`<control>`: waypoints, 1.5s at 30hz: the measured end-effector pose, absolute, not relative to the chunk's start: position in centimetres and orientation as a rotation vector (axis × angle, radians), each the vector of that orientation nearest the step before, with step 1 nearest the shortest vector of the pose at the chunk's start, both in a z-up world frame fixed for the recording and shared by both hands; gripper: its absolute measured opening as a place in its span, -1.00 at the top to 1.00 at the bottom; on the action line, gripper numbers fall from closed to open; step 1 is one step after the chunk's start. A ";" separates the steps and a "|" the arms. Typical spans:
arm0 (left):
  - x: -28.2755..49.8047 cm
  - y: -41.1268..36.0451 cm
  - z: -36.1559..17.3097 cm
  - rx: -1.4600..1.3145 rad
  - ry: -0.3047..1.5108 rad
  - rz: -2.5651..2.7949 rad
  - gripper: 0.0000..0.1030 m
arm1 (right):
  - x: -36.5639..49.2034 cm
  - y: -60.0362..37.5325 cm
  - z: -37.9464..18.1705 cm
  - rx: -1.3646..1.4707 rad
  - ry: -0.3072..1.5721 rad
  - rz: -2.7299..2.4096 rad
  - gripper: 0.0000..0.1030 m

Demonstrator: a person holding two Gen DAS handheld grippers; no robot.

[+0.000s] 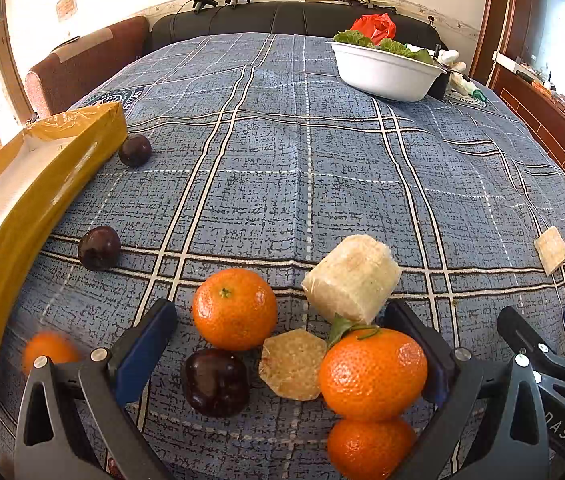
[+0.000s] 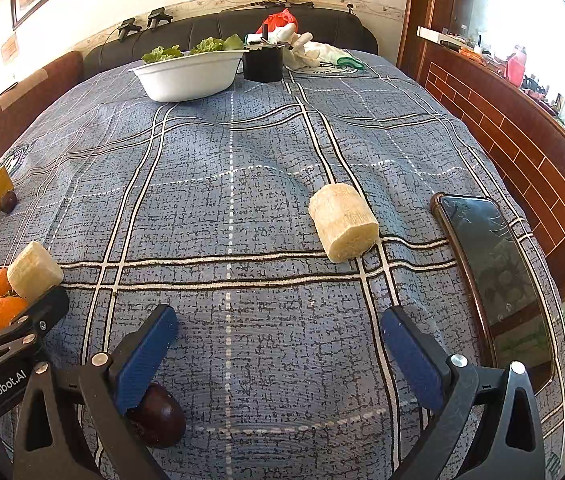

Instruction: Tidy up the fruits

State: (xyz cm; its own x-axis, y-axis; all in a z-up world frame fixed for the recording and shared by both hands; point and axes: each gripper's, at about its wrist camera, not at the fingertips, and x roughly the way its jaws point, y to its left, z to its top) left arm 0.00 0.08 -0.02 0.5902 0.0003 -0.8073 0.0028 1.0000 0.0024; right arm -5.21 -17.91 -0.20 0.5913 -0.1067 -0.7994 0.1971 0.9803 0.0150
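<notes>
In the left wrist view my left gripper [image 1: 282,344] is open over a cluster of fruit: an orange [image 1: 234,309], a leafed orange [image 1: 372,374] against the right finger, another orange [image 1: 368,448] below it, a dark plum [image 1: 215,382], a round cane slice [image 1: 292,364] and a pale sugarcane chunk [image 1: 352,278]. More plums [image 1: 99,248] [image 1: 135,150] lie beside the yellow box [image 1: 38,192]. In the right wrist view my right gripper [image 2: 278,344] is open and empty above the cloth; a plum [image 2: 158,416] sits by its left finger. Another sugarcane chunk [image 2: 342,222] lies ahead.
A white bowl [image 1: 386,74] of greens stands at the far end with a black cup [image 2: 263,65] beside it. A phone [image 2: 494,280] lies at the table's right edge. An orange [image 1: 48,350] lies by the box. The left gripper shows in the right wrist view [image 2: 14,332].
</notes>
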 end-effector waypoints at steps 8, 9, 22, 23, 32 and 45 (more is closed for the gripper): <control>0.0 0.1 0.0 0.003 0.940 -0.001 -1.00 | -5.2 -17.9 -0.2 0.106 0.922 -0.177 -1.00; 0.0 0.1 0.0 0.003 0.940 -0.001 -1.00 | -5.2 -17.9 -0.2 0.106 0.922 -0.177 -1.00; 0.0 0.1 0.0 0.004 0.940 -0.002 -1.00 | -5.2 -17.9 -0.2 0.106 0.922 -0.177 -1.00; 0.0 0.1 0.0 0.004 0.940 -0.002 -1.00 | -5.2 -17.9 -0.2 0.106 0.922 -0.177 -1.00; 0.0 0.1 0.0 0.003 0.940 -0.002 -1.00 | -5.1 -17.9 -0.2 0.106 0.922 -0.177 -1.00; -0.8 0.1 0.2 0.014 0.983 -0.014 -1.00 | -4.9 -18.2 -0.2 0.116 0.956 -0.159 -0.99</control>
State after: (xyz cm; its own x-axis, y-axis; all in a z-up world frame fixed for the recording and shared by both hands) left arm -0.77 0.09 0.18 0.5541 -0.0055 -0.8325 0.0181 0.9998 0.0055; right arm -4.88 -18.17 -0.22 0.5667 -0.0834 -0.8197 0.1859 0.9821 0.0286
